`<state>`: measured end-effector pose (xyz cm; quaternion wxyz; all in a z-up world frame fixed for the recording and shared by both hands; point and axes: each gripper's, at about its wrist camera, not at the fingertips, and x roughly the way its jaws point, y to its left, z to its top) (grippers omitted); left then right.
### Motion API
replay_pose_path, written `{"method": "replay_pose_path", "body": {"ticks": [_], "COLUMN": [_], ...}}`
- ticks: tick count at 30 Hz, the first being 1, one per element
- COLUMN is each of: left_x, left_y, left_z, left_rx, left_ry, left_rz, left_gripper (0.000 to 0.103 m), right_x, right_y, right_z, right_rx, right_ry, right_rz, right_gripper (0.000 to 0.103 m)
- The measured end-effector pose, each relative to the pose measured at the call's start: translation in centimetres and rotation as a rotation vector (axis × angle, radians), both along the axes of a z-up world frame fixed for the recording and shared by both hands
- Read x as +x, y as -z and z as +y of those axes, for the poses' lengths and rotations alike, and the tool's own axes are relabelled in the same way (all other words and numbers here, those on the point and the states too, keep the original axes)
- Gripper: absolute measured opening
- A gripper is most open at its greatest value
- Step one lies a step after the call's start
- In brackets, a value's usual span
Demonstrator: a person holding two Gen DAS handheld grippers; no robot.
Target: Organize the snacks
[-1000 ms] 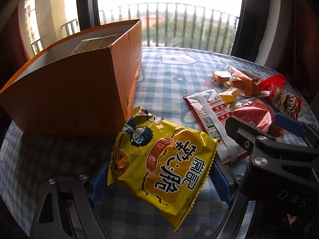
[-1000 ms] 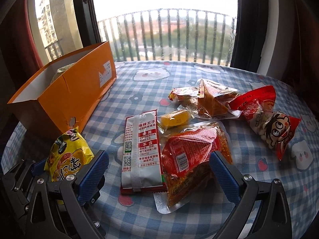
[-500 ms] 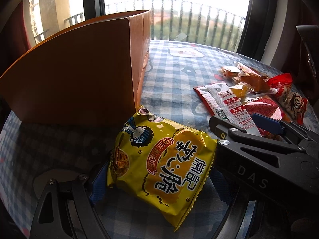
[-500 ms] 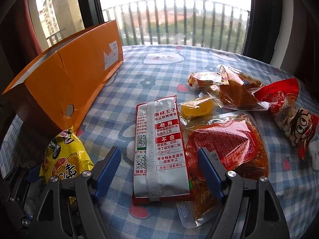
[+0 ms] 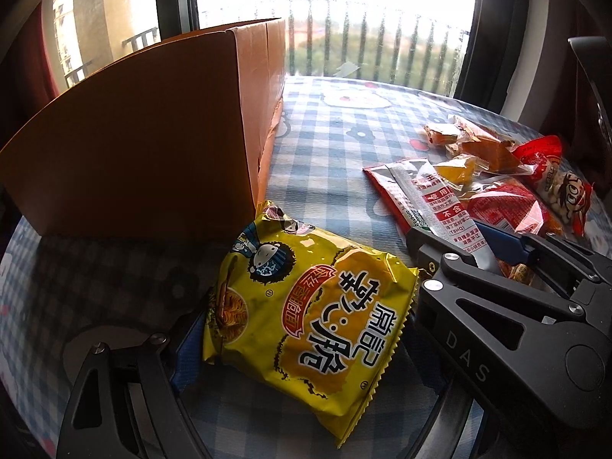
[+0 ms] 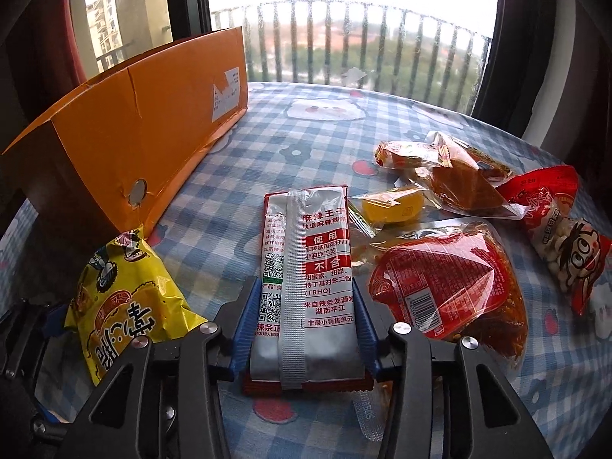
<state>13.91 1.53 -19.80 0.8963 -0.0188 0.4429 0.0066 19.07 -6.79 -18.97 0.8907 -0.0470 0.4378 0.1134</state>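
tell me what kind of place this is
Probably a home, upstairs in an apartment block: a round table with a cartoon checked tablecloth stands by a window onto a balcony railing, with another apartment block outside.

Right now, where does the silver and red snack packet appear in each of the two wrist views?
Left wrist: silver and red snack packet lies right of centre, reaching into the right gripper.
Right wrist: packet at lower centre, clamped between the blue pads.
Shared landmark: orange box, at left.

Yellow noodle packet (image 5: pixel 306 313), orange box (image 6: pixel 145 149), blue-and-white checked tablecloth (image 6: pixel 306 153), silver-red packet (image 6: pixel 306 287).
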Motion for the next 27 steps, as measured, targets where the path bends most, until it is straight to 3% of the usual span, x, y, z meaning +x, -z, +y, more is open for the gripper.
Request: {"method": "replay_pose_path", "body": {"ticks": [14,27], "left_x": [-2.5,-6.1], "left_y": [-1.7,-7.1], "left_z": [-0.7,-1.8], "left_rx": [-0.002,0.02], "left_ry": [0.03,0.065], "left_rz": [-0.048,-0.183], "left_gripper": [0.085,0.085], "right_x": [-3.4,-7.0], "right_y": [-1.9,-7.1], "right_z": [-0.5,-2.6], "right_rx": [0.035,0.068], "right_ry": [-0.002,0.034], "right_rz": [-0.056,-0.194], "right_gripper": [0.043,0.043]}}
